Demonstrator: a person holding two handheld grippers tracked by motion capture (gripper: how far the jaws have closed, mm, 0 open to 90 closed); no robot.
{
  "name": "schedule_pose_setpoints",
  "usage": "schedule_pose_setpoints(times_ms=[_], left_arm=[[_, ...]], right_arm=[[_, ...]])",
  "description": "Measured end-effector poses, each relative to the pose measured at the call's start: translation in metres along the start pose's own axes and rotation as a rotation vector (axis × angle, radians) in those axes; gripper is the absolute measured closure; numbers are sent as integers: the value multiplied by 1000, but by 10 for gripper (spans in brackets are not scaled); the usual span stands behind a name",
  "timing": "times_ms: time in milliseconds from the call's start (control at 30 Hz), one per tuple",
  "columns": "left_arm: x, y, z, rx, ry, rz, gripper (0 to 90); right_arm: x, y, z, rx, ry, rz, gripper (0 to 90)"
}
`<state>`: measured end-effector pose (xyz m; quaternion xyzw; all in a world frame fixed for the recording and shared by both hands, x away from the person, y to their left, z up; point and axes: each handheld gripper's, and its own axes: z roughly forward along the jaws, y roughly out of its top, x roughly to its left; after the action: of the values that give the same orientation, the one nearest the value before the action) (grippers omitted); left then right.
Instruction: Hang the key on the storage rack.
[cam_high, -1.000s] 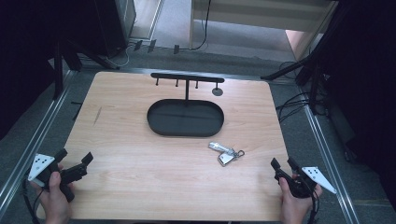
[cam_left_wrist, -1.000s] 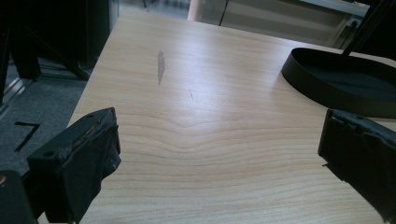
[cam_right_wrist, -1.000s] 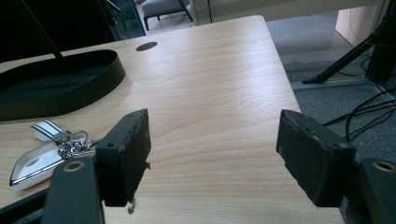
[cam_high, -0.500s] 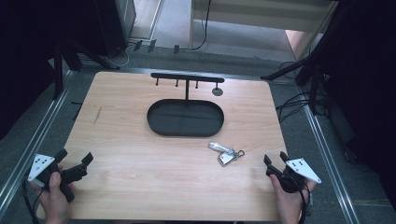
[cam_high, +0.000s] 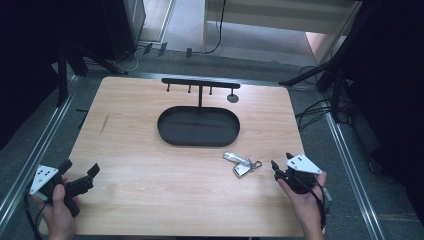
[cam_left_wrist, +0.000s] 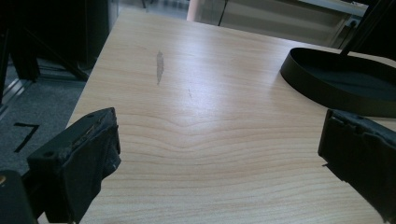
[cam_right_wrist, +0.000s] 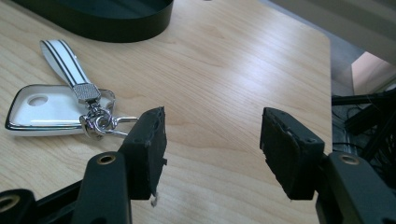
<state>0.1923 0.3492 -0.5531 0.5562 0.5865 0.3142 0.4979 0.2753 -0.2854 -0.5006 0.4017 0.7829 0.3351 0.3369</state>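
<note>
A white key fob (cam_high: 241, 169) with a striped strap and a metal ring lies on the wooden table (cam_high: 150, 190), just right of the middle. In the right gripper view the key fob (cam_right_wrist: 46, 109) lies to the left of the left jaw. My right gripper (cam_high: 281, 160) hovers a little to the right of it, open. Its jaws have just been closing, and the gap in my right gripper (cam_right_wrist: 212, 135) holds nothing. Over the near left corner my left gripper (cam_high: 80, 168) stands open and empty. Only bare wood lies between the jaws of my left gripper (cam_left_wrist: 219, 140).
A black oval tray (cam_high: 198, 144) sits at the table's centre with a black hook rack (cam_high: 200, 82) standing behind it. The tray's wall (cam_left_wrist: 327, 88) is at the right in the left gripper view. Metal rails and cables border the table.
My right gripper has moved left and up the picture, closer to the key fob, and its jaws have narrowed. The left gripper has stayed put.
</note>
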Motion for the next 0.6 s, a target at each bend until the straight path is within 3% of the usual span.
schedule_pose_setpoints(times_ms=[233, 267, 300, 367, 400, 433, 467, 500, 533, 567, 600], left_arm=[[0, 0, 0, 1, 0, -4, 0], [0, 0, 0, 1, 0, -4, 0], [0, 0, 0, 1, -1, -5, 0], [0, 0, 0, 1, -1, -5, 0], [0, 0, 0, 1, -1, -5, 0], [0, 0, 0, 1, -1, -6, 0], [0, 0, 0, 1, -1, -6, 0], [0, 0, 0, 1, -1, -6, 0], [0, 0, 0, 1, 0, -6, 0], [0, 0, 0, 2, 1, -4, 0], [0, 0, 0, 0, 1, -3, 0]], right_arm=[[-1, 21, 17, 109, 76, -100, 427], [-2, 25, 21, 137, 104, -111, 427], [-2, 33, 27, 186, 150, -151, 427], [-3, 42, 34, 238, 174, -185, 427], [-3, 42, 34, 238, 174, -185, 427], [-5, 53, 40, 282, 197, -212, 430], [-5, 53, 40, 282, 197, -212, 430], [-5, 60, 45, 334, 216, -236, 430], [-5, 60, 45, 334, 216, -236, 430], [-4, 65, 49, 364, 226, -259, 430], [-4, 73, 55, 439, 249, -286, 426]])
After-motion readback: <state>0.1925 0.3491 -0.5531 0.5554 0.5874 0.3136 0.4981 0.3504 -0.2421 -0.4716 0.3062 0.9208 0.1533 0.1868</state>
